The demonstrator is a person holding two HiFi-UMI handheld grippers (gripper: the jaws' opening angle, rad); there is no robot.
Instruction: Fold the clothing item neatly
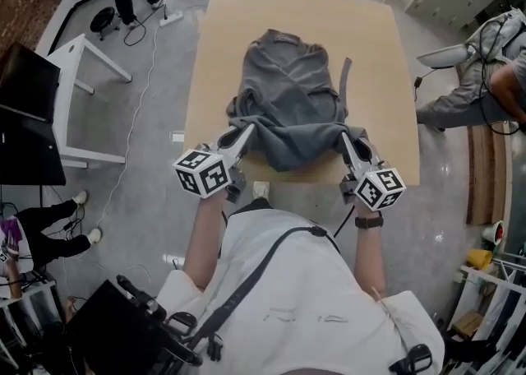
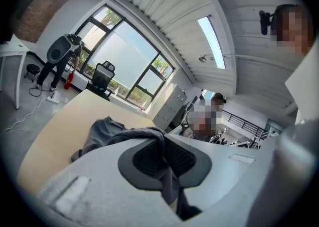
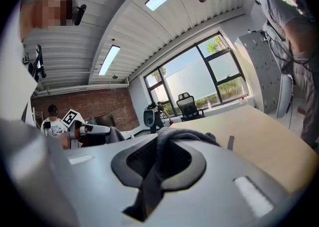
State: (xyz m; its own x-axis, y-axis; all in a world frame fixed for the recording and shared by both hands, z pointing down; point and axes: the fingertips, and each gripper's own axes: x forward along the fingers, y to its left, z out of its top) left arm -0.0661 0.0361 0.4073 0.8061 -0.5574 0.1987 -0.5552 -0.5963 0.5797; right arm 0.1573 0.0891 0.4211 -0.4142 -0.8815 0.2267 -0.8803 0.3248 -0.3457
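On the table [image 1: 386, 61] the grey garment [image 1: 289, 94] lies bunched, its near edge clamped in the closed jaws of your left gripper [image 1: 246, 130] and right gripper [image 1: 344, 138]. Worst, the crumpled far half could drag into a crooked fold; lesser, thin cloth could slip from a pinch.

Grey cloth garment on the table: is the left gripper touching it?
Touching. The left gripper view shows the left gripper with its jaws shut on a fold of the grey cloth garment, which is pinched between them.
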